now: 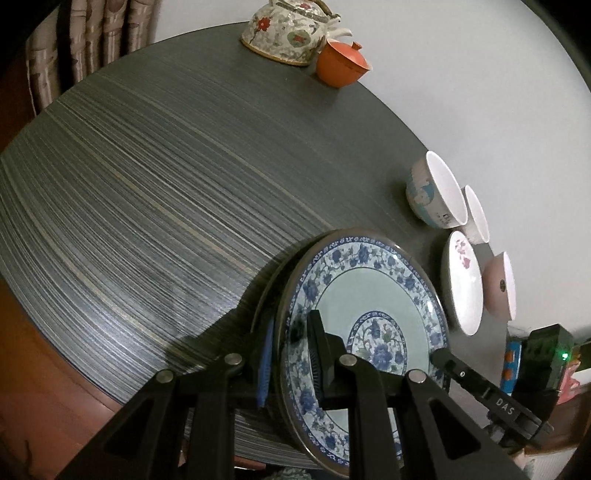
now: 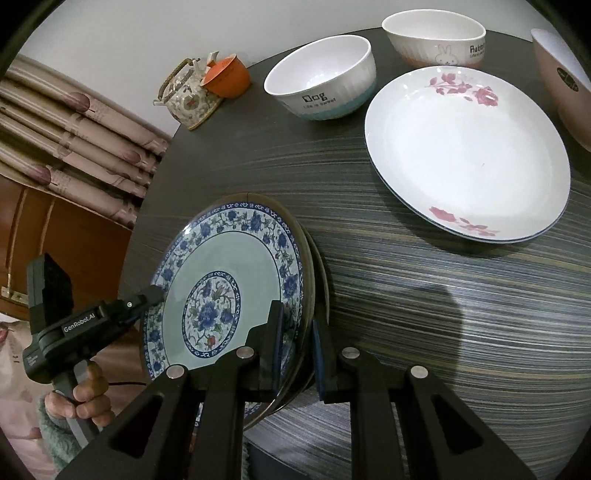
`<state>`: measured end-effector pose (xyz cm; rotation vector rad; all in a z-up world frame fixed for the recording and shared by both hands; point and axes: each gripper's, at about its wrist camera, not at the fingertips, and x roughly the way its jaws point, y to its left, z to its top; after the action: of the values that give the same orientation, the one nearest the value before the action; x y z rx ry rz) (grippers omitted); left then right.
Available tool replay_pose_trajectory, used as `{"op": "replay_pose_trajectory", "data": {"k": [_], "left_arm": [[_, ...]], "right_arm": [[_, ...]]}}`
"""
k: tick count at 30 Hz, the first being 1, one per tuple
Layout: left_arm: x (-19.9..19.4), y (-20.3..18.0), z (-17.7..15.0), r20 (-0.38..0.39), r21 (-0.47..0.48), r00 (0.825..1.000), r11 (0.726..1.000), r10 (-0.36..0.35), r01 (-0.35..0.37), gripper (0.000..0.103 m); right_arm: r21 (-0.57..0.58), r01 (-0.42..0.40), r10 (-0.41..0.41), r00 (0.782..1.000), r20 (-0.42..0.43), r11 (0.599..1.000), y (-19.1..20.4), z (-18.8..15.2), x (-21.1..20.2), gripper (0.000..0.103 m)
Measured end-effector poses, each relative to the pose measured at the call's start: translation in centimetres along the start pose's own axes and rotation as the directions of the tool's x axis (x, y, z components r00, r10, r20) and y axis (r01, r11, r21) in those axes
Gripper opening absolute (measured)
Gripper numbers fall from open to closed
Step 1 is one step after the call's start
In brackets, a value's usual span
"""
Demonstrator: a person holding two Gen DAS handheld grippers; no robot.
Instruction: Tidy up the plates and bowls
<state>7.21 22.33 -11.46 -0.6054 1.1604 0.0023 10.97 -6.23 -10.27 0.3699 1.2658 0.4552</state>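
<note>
- Left wrist view: the left gripper (image 1: 291, 363) was clamped narrowly on the rim of the blue-patterned plate (image 1: 364, 314), one finger over its face and one behind, so the plate stood tilted above the table (image 1: 147, 203).
- The right gripper (image 1: 437, 356) pinched the opposite rim, probably to steady a wide plate between two grips.
- Beyond the left gripper's right side stood a rose plate (image 1: 463, 282) and three bowls; far ahead stood one teapot (image 1: 288, 31) and one orange cup (image 1: 341, 64).
- Right wrist view: the right gripper (image 2: 297, 349) was closed on the near rim of the blue-patterned plate (image 2: 229, 291).
- The left gripper (image 2: 157, 295), held by a hand (image 2: 86, 398), met the plate's left rim.
- Ahead and right lay the rose plate (image 2: 467, 151), a likely stacking spot, behind it the dog bowl (image 2: 321, 77), rabbit bowl (image 2: 436, 38) and pink bowl (image 2: 565, 85).
</note>
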Motion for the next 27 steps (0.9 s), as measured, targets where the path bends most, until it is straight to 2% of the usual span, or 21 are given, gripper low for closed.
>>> {"op": "replay_pose_trajectory", "data": {"k": [13, 19, 27], "left_arm": [[0.8, -0.1, 0.1, -0.009, 0.004, 1.000, 1.000, 0.015, -0.015, 0.016], [1.0, -0.4, 0.0, -0.008, 0.013, 1.000, 1.000, 0.027, -0.026, 0.017], [1.1, -1.8, -0.5, 0.035, 0.085, 0.993, 0.990, 0.113, -0.116, 0.022]], "right_arm": [[-0.094, 0.085, -0.085, 0.996, 0.001, 0.992, 2.3, -0.1, 0.8, 0.021], [-0.145, 0.127, -0.129, 0.992, -0.006, 0.981, 3.3, -0.4, 1.1, 0.032], [-0.222, 0.207, -0.213, 0.977, -0.002, 0.953, 5.0, -0.5, 1.9, 0.043]]}}
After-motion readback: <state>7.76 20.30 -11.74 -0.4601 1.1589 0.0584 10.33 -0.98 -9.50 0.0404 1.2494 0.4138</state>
